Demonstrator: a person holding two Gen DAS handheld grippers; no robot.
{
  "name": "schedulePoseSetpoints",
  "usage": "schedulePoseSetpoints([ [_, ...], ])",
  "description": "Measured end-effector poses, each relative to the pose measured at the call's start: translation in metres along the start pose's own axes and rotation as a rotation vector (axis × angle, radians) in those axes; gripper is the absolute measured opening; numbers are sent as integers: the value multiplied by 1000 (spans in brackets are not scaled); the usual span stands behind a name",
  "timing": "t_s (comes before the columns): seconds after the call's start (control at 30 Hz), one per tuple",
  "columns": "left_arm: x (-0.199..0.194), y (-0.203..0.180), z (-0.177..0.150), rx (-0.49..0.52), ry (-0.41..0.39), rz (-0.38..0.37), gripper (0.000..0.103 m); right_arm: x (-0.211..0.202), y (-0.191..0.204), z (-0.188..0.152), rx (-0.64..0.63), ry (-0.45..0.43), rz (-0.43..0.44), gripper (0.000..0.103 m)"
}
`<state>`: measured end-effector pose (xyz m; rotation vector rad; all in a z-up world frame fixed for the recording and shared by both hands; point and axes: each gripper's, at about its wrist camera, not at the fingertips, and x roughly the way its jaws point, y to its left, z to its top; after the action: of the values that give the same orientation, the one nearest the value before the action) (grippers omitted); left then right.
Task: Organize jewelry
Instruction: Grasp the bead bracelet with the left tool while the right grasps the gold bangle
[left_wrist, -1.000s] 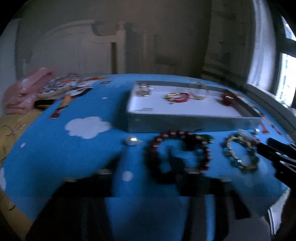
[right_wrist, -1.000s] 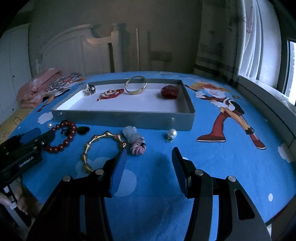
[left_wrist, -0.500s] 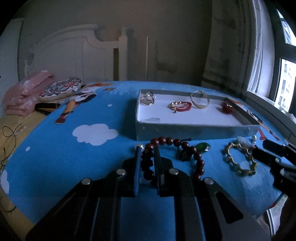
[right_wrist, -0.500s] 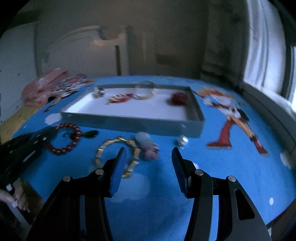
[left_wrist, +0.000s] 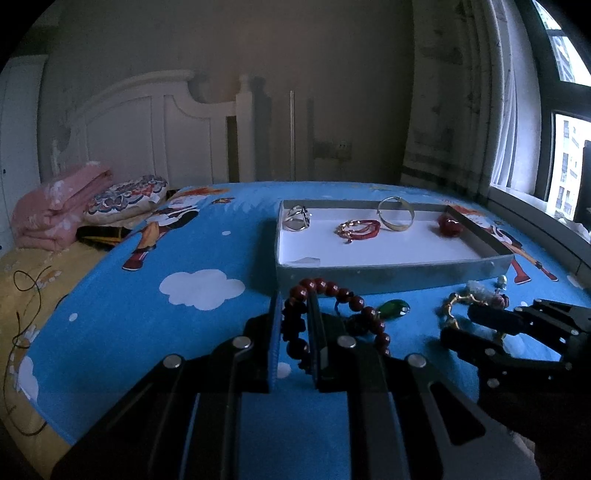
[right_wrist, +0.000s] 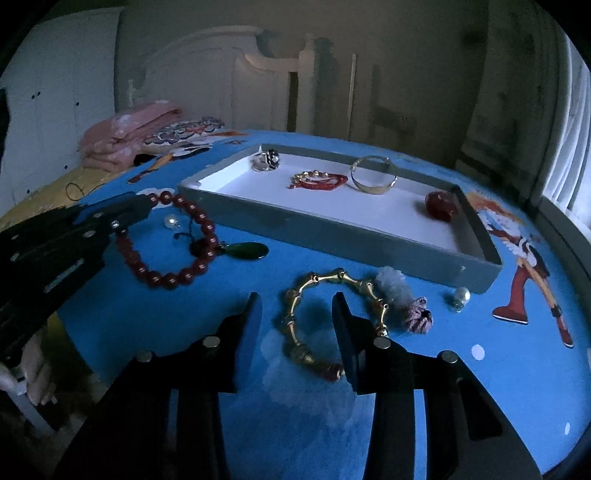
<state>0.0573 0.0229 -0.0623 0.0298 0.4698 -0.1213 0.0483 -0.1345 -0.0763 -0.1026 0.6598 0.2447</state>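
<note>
My left gripper (left_wrist: 294, 308) is shut on the dark red bead bracelet (left_wrist: 354, 302), pinching beads at its left side. The rest of the loop and its green pendant (left_wrist: 394, 308) lie on the blue cloth. In the right wrist view the same bead bracelet (right_wrist: 173, 277) lies left of centre. My right gripper (right_wrist: 297, 308) straddles the left part of the gold link bracelet (right_wrist: 325, 280). Its jaws are closing and the pads are clear of the links. The grey tray (right_wrist: 332, 230) holds a ring, a red-and-gold chain, a gold bangle (right_wrist: 373, 179) and a red stone.
A pale tassel charm with a pink knot (right_wrist: 404, 299) touches the gold bracelet. A pearl earring (right_wrist: 460, 297) lies by the tray corner and another pearl (right_wrist: 171, 221) inside the bead loop. Folded pink blanket (left_wrist: 55, 206) and pillow sit far left. A window is on the right.
The right gripper has swung left over the gold bracelet and its jaws have narrowed. The left gripper, blurred a second ago, holds the bead bracelet and has drawn closer to the tray.
</note>
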Motion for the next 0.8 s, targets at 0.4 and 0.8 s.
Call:
schedulePoseSetpoints([
  [0.4, -13, -7, 7, 6, -40, -21, 13, -25, 7, -2, -51, -73, -19, 9],
  [0.8, -43, -22, 17, 39, -102, -34, 13, -64, 4, 11, -42, -187, -73, 9],
])
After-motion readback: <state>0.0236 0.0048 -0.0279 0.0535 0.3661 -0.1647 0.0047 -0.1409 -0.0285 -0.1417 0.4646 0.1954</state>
